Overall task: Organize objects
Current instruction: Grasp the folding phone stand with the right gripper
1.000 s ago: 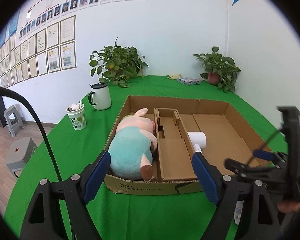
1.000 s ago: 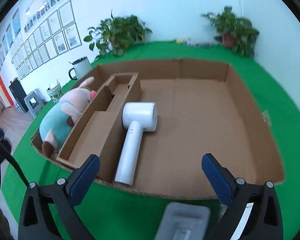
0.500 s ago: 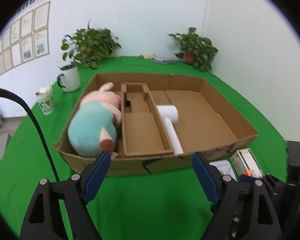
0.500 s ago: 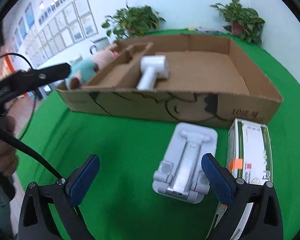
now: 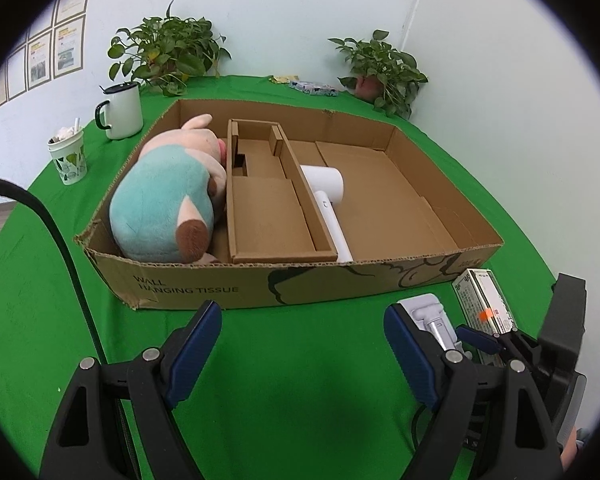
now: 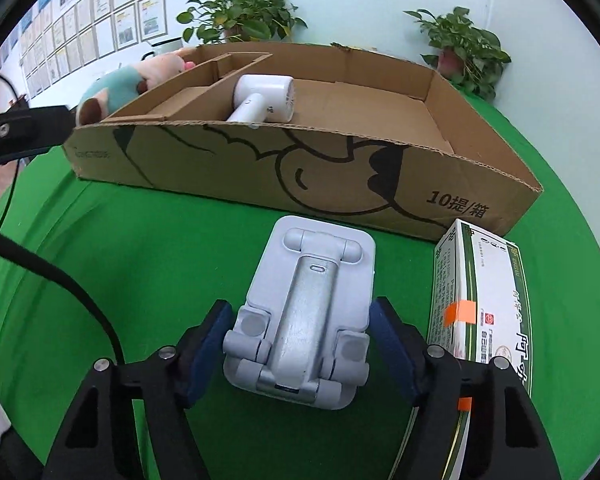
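A folded white phone stand (image 6: 304,312) lies flat on the green cloth before the cardboard box (image 6: 260,168). My right gripper (image 6: 300,308) straddles its near end, jaws closing, both blue pads (image 6: 210,344) against its sides. A green-and-white medicine box (image 6: 480,300) lies just right of it. In the left wrist view, my left gripper (image 5: 302,312) hangs open over bare cloth in front of the cardboard box (image 5: 180,284), nothing between its fingers. The box holds a plush pig (image 5: 164,200), a cardboard insert (image 5: 260,216) and a white hair dryer (image 5: 324,188).
A white mug (image 5: 122,110) and a paper cup (image 5: 68,156) stand left of the box. Two potted plants (image 5: 168,52) (image 5: 384,68) and some small packets (image 5: 312,87) sit along the back wall. A black cable (image 5: 60,248) crosses the left side.
My right gripper came down from over the box to the phone stand in front of it, and its jaws narrowed onto the stand. My left gripper sank and tipped downward.
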`<state>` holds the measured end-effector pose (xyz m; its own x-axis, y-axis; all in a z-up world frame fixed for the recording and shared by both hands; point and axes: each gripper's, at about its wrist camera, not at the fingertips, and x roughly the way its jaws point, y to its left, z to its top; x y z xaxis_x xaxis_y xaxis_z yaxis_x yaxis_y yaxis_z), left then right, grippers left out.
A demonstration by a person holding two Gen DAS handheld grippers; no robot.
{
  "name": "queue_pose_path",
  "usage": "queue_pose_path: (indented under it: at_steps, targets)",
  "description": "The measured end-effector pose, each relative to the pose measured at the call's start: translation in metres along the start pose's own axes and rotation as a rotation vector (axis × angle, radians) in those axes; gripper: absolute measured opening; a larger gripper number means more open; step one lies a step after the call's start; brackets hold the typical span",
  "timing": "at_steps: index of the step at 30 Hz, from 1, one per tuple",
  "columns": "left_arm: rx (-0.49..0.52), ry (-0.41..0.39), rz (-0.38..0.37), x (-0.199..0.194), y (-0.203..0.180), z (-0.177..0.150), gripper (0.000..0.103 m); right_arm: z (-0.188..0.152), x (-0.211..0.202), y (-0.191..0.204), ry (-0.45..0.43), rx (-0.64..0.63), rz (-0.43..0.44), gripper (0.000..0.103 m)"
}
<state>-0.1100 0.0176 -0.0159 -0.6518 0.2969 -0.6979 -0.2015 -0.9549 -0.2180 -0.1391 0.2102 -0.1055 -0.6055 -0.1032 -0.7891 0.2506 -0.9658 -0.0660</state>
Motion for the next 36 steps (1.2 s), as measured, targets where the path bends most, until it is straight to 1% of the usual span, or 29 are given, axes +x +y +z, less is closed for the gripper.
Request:
queue_pose_path:
  at_steps: [2,5,7,9,10,11,14,19,22,25,27,28,29,30,31,34,36]
  targets:
    - [-0.008,0.02,-0.033,0.003,0.0,-0.003,0.083,-0.008,-0.007,0.006,-0.011,-0.035,0.035,0.066]
    - [-0.04,0.066,-0.124,0.008,0.0,-0.009,0.083,-0.024,-0.023,0.018,-0.019,-0.083,0.121,0.066]
    - [-0.056,0.099,-0.18,0.012,0.001,-0.014,0.083,-0.035,-0.033,0.024,-0.022,-0.098,0.183,0.067]
    - [-0.075,0.141,-0.238,0.018,0.0,-0.02,0.083,-0.045,-0.042,0.025,-0.039,-0.083,0.225,0.069]
    - [-0.086,0.164,-0.267,0.022,0.0,-0.023,0.083,-0.049,-0.047,0.023,-0.048,-0.059,0.248,0.084]
    - [-0.099,0.186,-0.288,0.026,0.0,-0.026,0.083,-0.053,-0.05,0.021,-0.053,-0.042,0.256,0.103]
    - [-0.125,0.247,-0.339,0.037,-0.006,-0.036,0.083,-0.057,-0.058,0.016,-0.085,0.001,0.252,0.102]
    - [-0.14,0.284,-0.421,0.038,-0.018,-0.047,0.083,-0.053,-0.056,0.016,-0.087,-0.019,0.222,0.102]
    - [-0.161,0.301,-0.44,0.039,-0.019,-0.051,0.083,-0.049,-0.049,0.021,-0.073,-0.048,0.218,0.102]
    - [-0.196,0.312,-0.469,0.039,-0.018,-0.056,0.083,-0.053,-0.046,0.027,-0.078,-0.079,0.183,0.102]
    - [-0.216,0.315,-0.489,0.039,-0.018,-0.06,0.083,-0.054,-0.045,0.027,-0.081,-0.085,0.179,0.098]
    - [-0.227,0.32,-0.501,0.04,-0.019,-0.062,0.083,-0.056,-0.044,0.026,-0.077,-0.087,0.18,0.09]
    - [-0.238,0.331,-0.514,0.042,-0.021,-0.064,0.082,-0.057,-0.043,0.027,-0.069,-0.089,0.178,0.077]
    - [-0.245,0.341,-0.521,0.044,-0.023,-0.067,0.082,-0.059,-0.041,0.028,-0.056,-0.093,0.167,0.074]
    - [-0.248,0.349,-0.524,0.045,-0.026,-0.069,0.082,-0.061,-0.042,0.03,-0.058,-0.106,0.156,0.066]
    - [-0.238,0.378,-0.526,0.049,-0.035,-0.076,0.082,-0.064,-0.045,0.033,-0.05,-0.1,0.178,0.065]
    - [-0.232,0.37,-0.525,0.048,-0.04,-0.078,0.082,-0.066,-0.046,0.033,-0.047,-0.085,0.189,0.065]
